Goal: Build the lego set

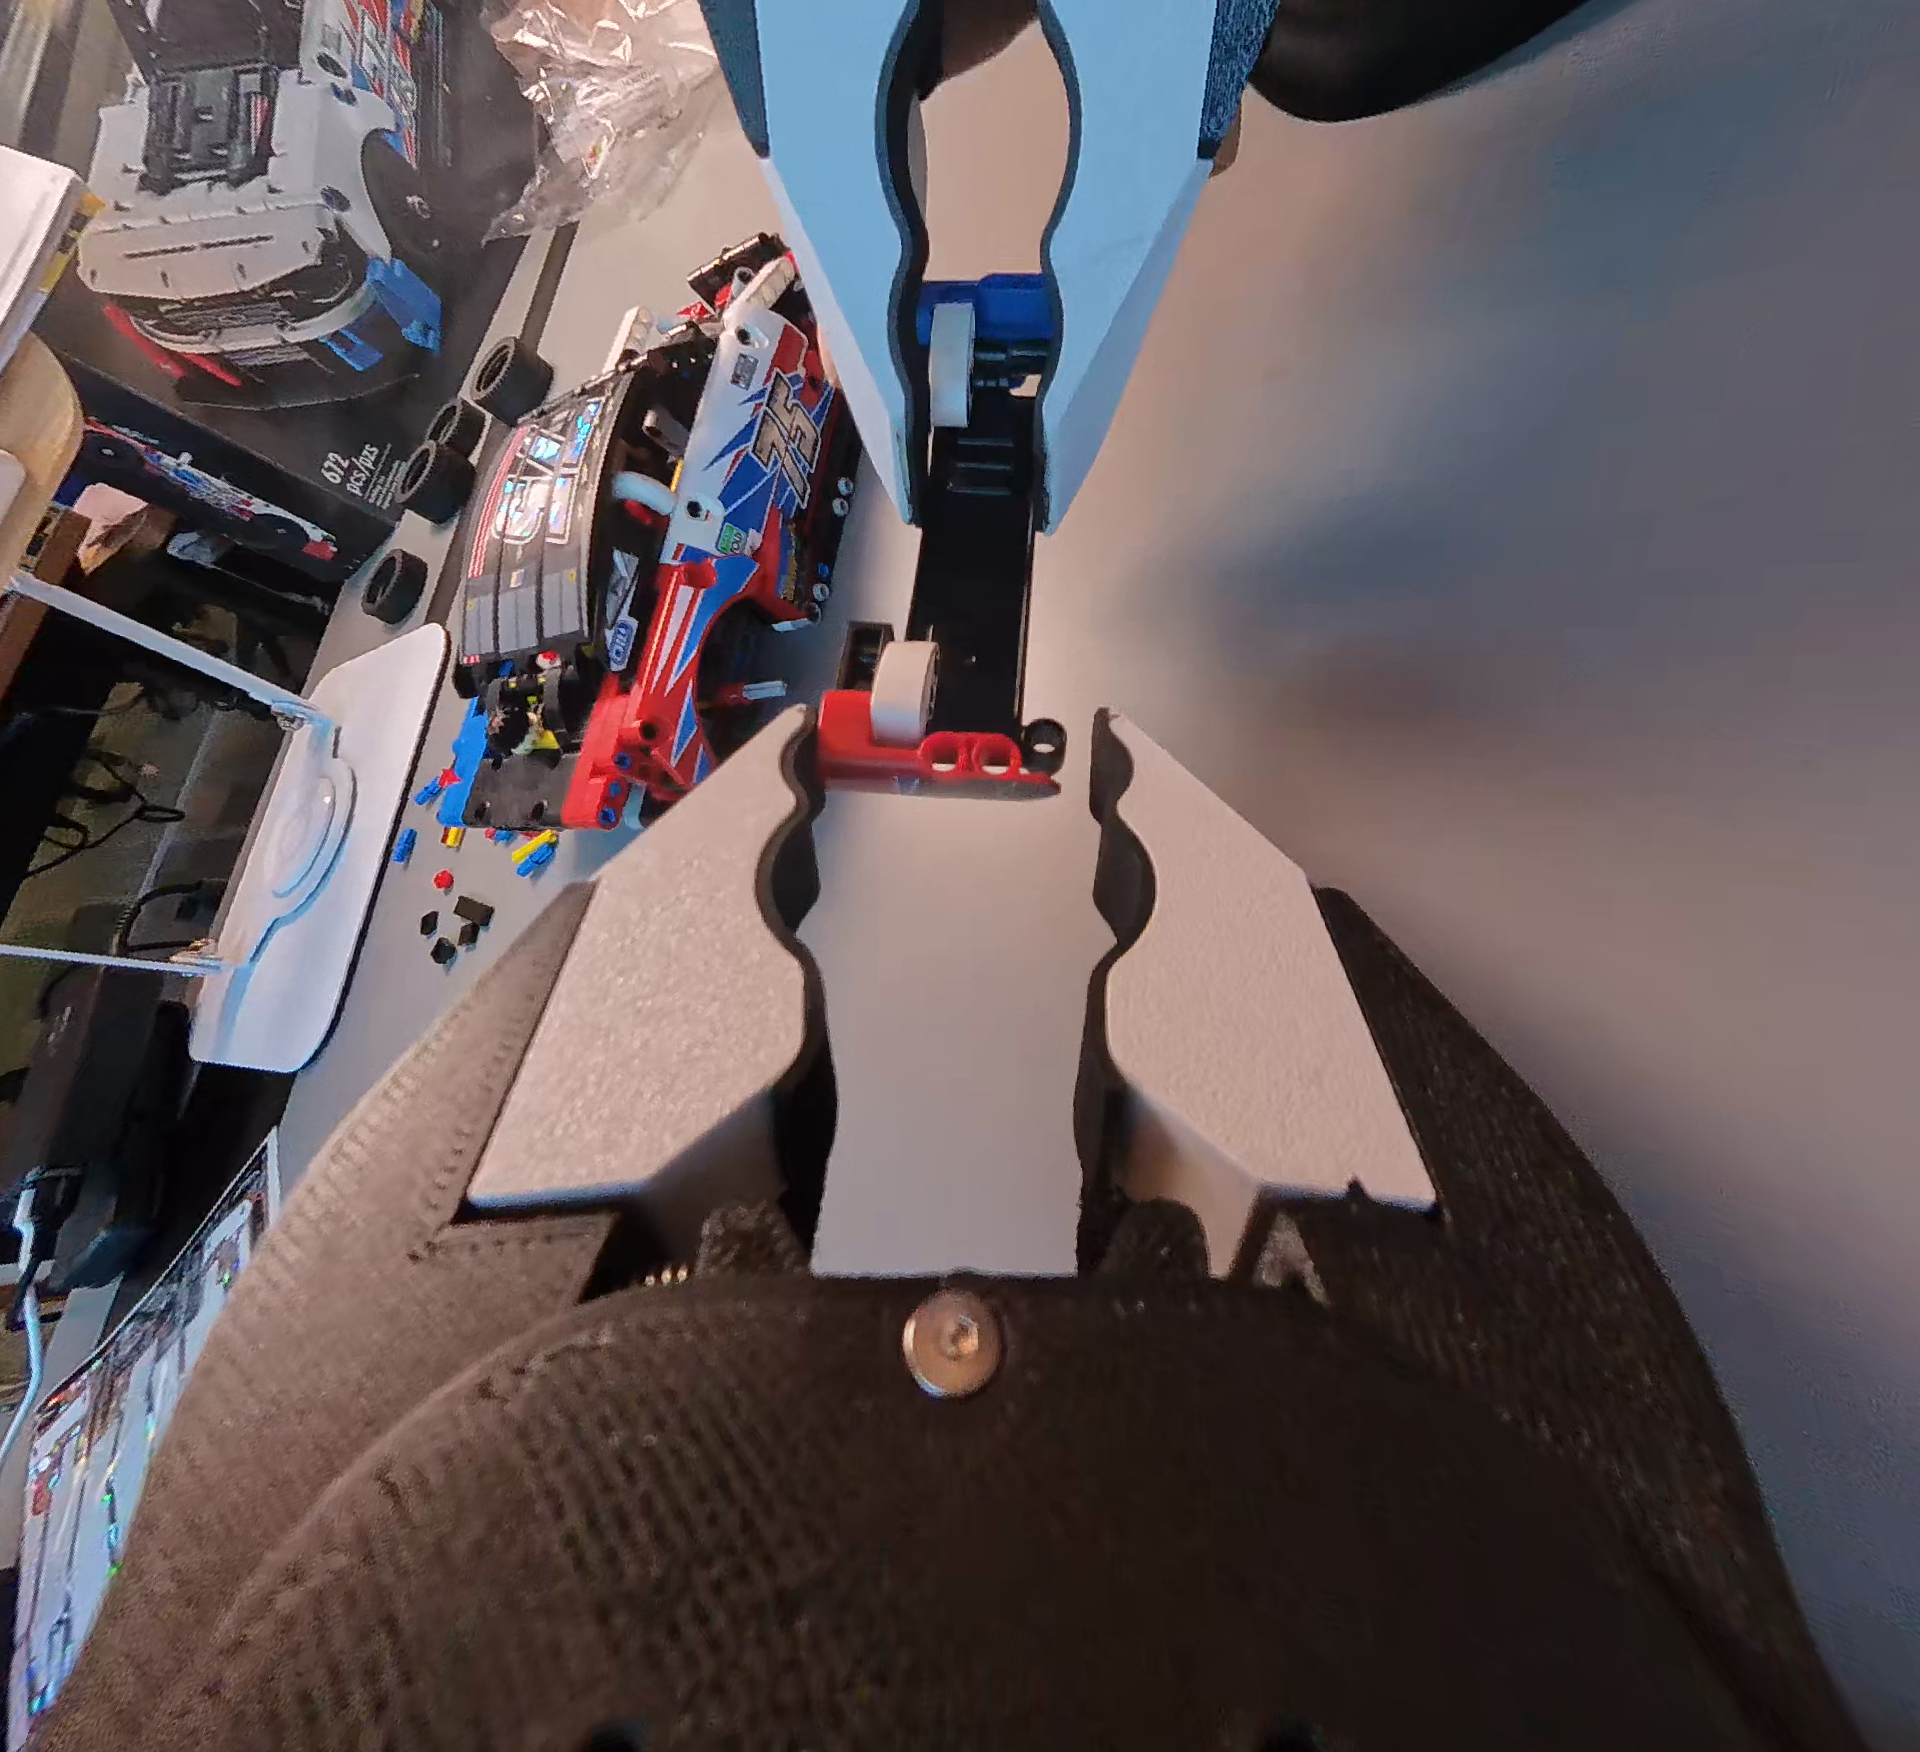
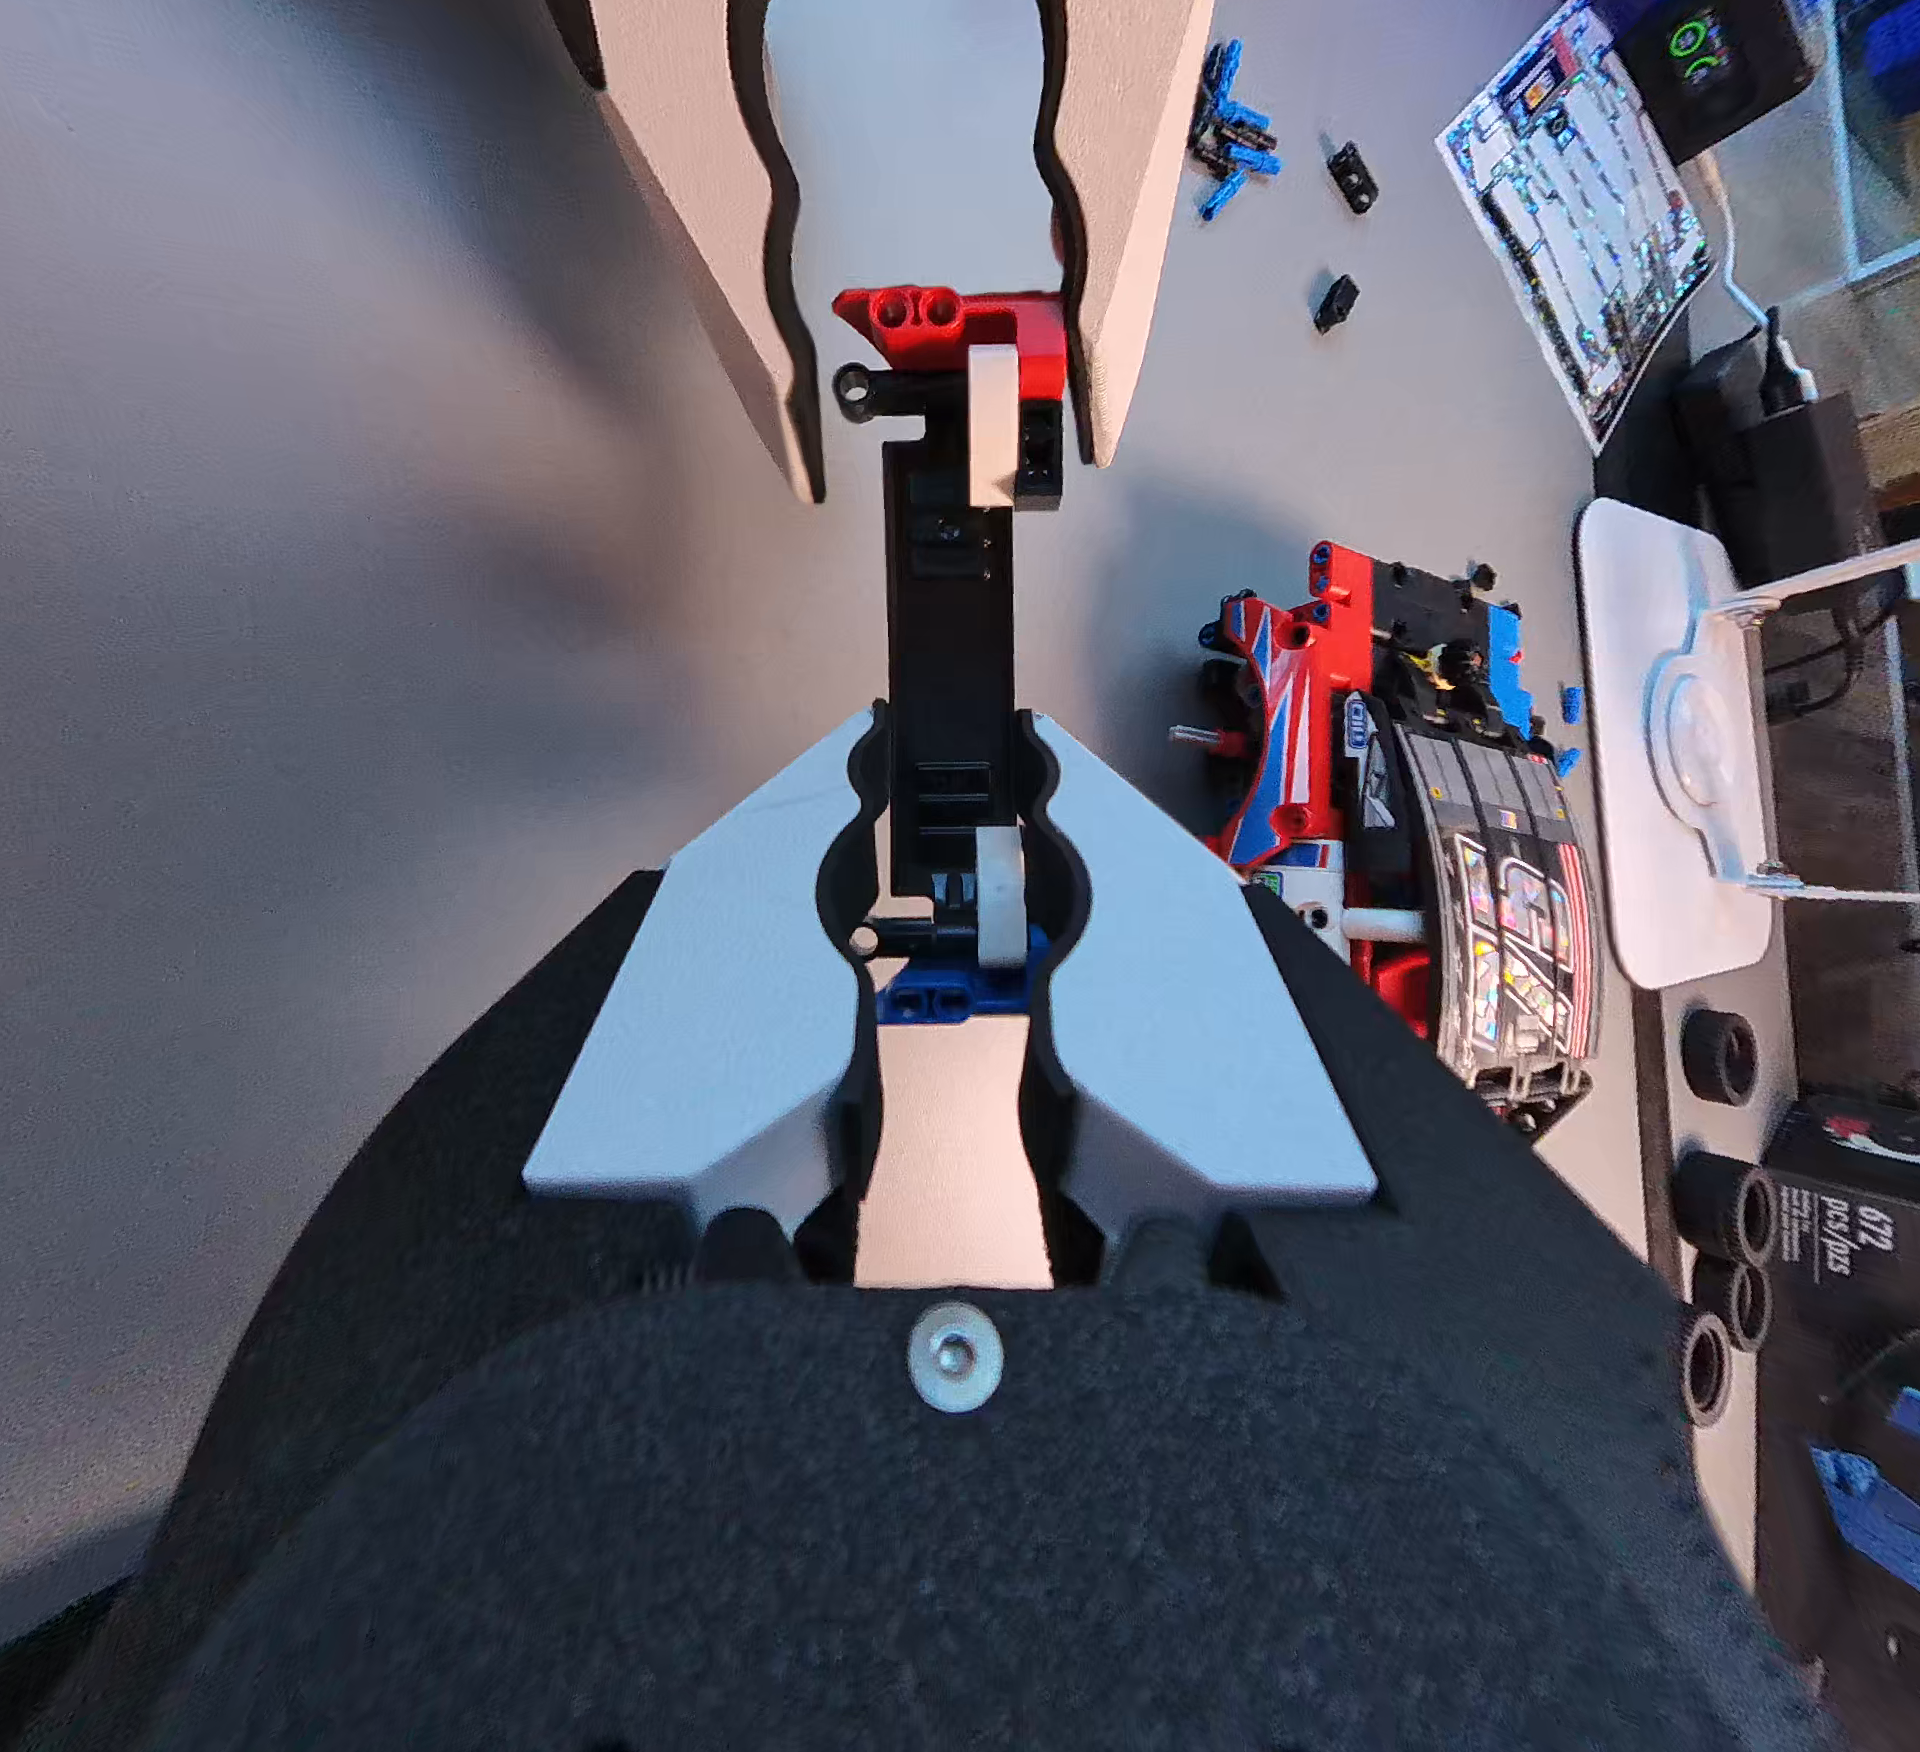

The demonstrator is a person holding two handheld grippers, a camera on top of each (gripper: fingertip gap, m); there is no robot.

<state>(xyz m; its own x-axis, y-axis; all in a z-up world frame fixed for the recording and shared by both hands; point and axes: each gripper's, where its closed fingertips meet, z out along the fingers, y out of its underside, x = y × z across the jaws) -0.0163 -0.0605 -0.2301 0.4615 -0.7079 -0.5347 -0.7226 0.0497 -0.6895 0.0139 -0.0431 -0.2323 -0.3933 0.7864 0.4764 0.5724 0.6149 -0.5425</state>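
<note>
**Sub-assembly held at one end, the other hand-held gripper spread at its red end**

The right hand-held gripper [image 2: 951, 829] is clenched on the blue end of a long black sub-assembly [image 2: 948, 663], whose blue piece [image 2: 940, 998] and white ring [image 2: 1000, 907] sit between its jaws. The left hand-held gripper [image 1: 951, 746] is seen released, its jaws spread to either side of the red end [image 1: 914, 752]; contact with the red piece cannot be confirmed. The sub-assembly is thus stretched between the two grippers, above the tabletop [image 2: 312, 352].

The step in hand is judged to be the fitting or adjusting of a wing-like part before it is joined to the car. The next move probably calls for the left jaws to be closed squarely on the red end without the piece being twisted off.

Outward, to the left of the left gripper, the partly built car [image 1: 665, 580] lies on the tabletop, with loose tyres [image 1: 457, 466], small pins [image 1: 530, 850], a crumpled bag [image 1: 592, 61] and the set's box [image 1: 249, 133] farther off. A sticker sheet [image 2: 1579, 206] lies beyond the right gripper, to its right.

The blue end is largely hidden by the jaws, and whether the sub-assembly rests on the tabletop cannot be told.
</note>
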